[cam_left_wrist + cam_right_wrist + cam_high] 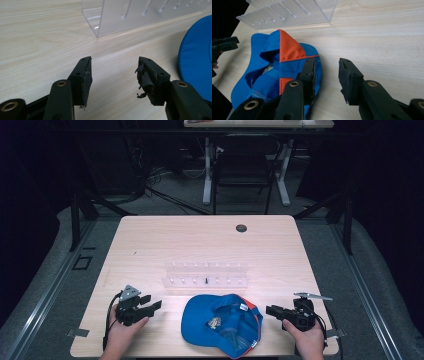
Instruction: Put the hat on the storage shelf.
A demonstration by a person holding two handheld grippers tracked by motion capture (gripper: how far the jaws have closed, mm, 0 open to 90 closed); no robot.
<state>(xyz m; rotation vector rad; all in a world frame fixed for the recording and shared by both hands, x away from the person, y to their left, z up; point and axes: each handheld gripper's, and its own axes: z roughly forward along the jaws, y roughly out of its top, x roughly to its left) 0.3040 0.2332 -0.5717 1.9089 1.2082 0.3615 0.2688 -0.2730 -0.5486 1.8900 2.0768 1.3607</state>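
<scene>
Cap (284,65) — orange panel plain in right gripper view, edge-on in left.

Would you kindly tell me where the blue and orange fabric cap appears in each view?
High view: the blue and orange fabric cap lies bottom centre, upside down.
Left gripper view: its blue brim sits at the right edge.
Right gripper view: left of centre.
Shared landmark: the clear acrylic slotted rack behind it.

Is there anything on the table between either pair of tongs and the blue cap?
Nothing visible. The left tongs and right tongs sit open on either side of the blue cap, with bare table between. The clear rack stands behind the cap, out of both paths.
</scene>
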